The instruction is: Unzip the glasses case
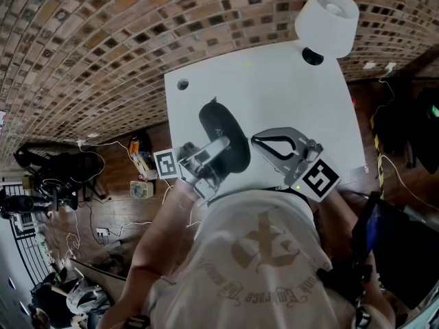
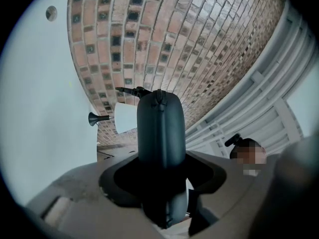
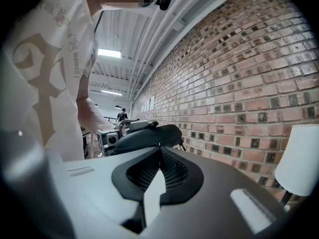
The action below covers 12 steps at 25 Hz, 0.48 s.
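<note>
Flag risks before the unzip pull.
1. Left gripper clamps the glasses case by one end only, the rest sticking out unsupported. A tug on the zipper could twist it loose.
2. Right gripper is shut at the case's edge. Whether it pinches the zipper tab can't be seen, so it may pull away empty.

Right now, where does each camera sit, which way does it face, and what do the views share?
Head view: on the person's head, facing steeply down at the white table; shirt, left tool, right tool show.
Left gripper view: on the left tool, along its jaws clamped on the glasses case, toward the brick wall.
Right gripper view: on the right tool, over its closed jaws toward the glasses case; shirt at left.
Shared: all three show glasses case and lamp.
</note>
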Each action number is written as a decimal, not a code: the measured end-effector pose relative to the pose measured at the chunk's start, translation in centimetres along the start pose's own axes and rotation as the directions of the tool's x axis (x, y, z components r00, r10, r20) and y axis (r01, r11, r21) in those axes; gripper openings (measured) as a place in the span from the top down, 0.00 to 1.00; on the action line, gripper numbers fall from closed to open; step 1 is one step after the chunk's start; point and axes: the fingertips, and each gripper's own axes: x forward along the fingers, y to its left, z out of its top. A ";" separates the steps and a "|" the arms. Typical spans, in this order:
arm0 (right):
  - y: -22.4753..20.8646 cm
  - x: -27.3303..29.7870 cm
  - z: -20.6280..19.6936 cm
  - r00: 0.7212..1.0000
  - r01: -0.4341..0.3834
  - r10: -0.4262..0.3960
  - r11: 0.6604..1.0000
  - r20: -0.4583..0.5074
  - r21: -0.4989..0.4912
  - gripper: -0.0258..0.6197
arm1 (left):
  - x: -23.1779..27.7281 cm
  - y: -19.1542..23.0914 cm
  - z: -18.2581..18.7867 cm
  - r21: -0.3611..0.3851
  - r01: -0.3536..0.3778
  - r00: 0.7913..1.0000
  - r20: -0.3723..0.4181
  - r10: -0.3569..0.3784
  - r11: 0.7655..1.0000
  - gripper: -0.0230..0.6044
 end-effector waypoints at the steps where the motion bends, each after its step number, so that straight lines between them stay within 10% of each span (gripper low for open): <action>1: -0.1 0.0 0.0 1.000 0.000 0.000 1.000 -0.002 -0.004 0.95 | 0.1 -0.1 -0.2 0.003 -0.001 1.000 -0.012 0.001 1.000 0.56; 12: -0.4 -0.5 -0.2 1.000 0.012 -0.013 1.000 -0.019 -0.022 0.95 | 0.6 0.1 -2.0 0.049 -0.031 0.994 -0.105 0.036 0.998 0.55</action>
